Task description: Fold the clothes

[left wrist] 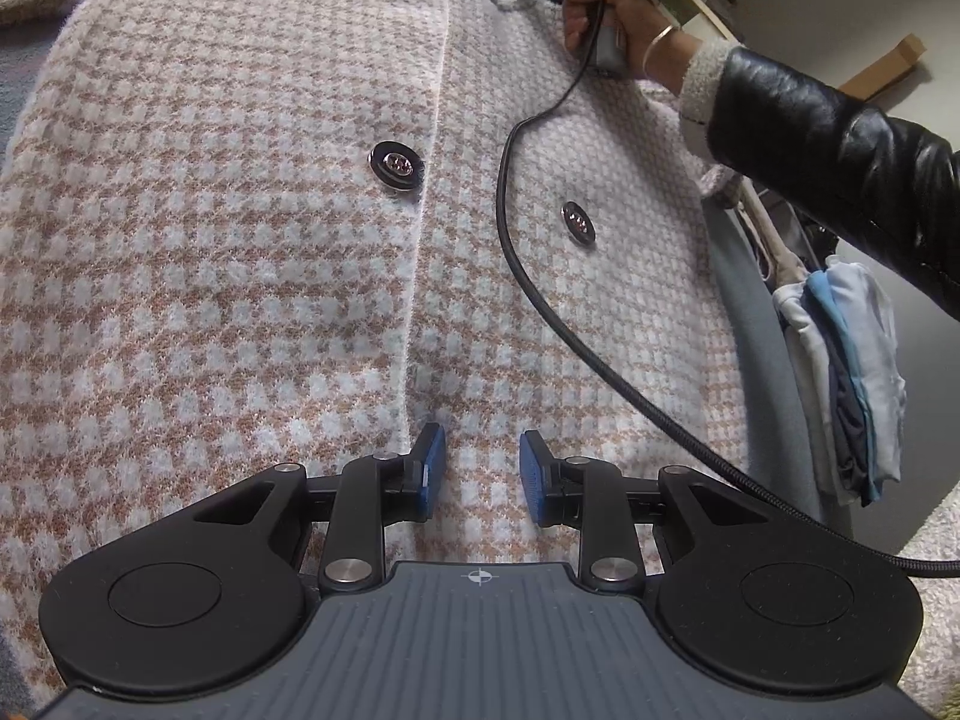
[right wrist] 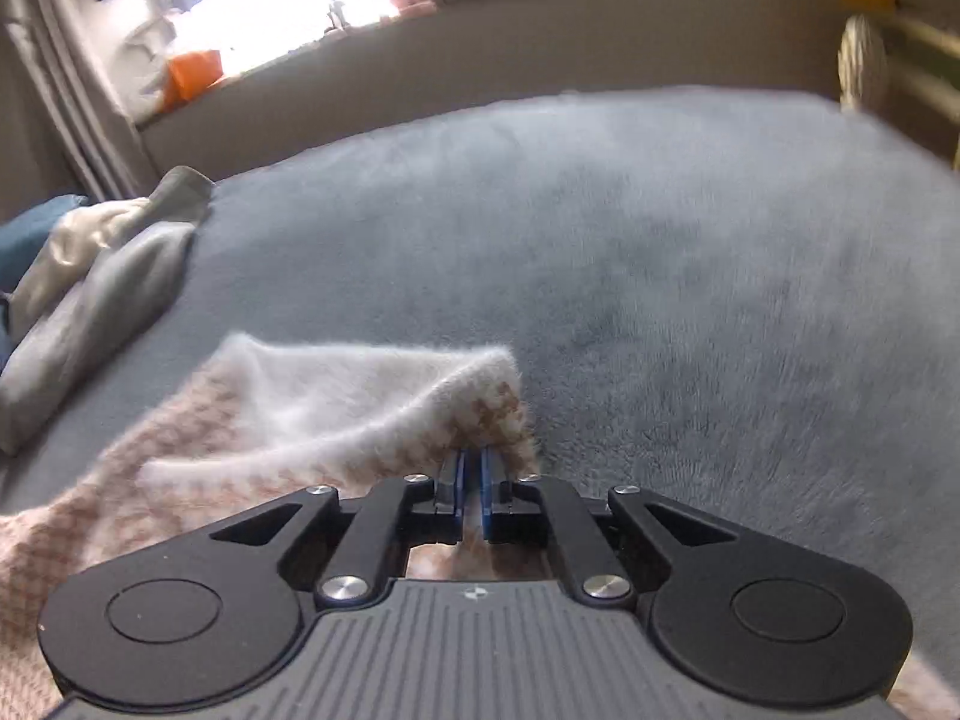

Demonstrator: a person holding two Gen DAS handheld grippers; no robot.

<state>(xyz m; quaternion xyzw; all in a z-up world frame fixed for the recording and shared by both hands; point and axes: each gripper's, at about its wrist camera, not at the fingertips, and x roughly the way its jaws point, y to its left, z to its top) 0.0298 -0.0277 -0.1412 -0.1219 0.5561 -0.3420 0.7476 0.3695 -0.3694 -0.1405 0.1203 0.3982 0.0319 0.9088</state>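
While my two claws work the same garment, these lines say how it should handle.

Garment: a thick knitted coat (left wrist: pixel 240 240) in a pink-and-tan check with a white fuzzy edge, lying front-up and spread over the grey-blue blanket (right wrist: pixel 690 252).
Landmark: the dark button (left wrist: pixel 396 167) beside the front opening; a second button (left wrist: pixel 577 222) sits to its right, across the opening edge.
Left claw (left wrist: pixel 483 468): below the dark button, over the coat's front, fingers apart with nothing clamped; whether the tips touch the knit I cannot tell.
Right claw (right wrist: pixel 474 498): far from the dark button, at a corner of the coat, fingers together and clamped on that fuzzy corner (right wrist: pixel 480 402), which stands up off the blanket.
Weight: I judge it fairly heavy for cloth, so one corner will drag the rest.
Feel: soft, limp and fuzzy, not slippery; it should sag rather than hold a crease.
Grip: best at edges and corners, where the layers are thin enough to pinch.
Caution: the black cable (left wrist: pixel 510 228) lies across the coat right of the dark button and could snag.
Nearby: folded clothes (left wrist: pixel 852 384) sit off the coat's right side.
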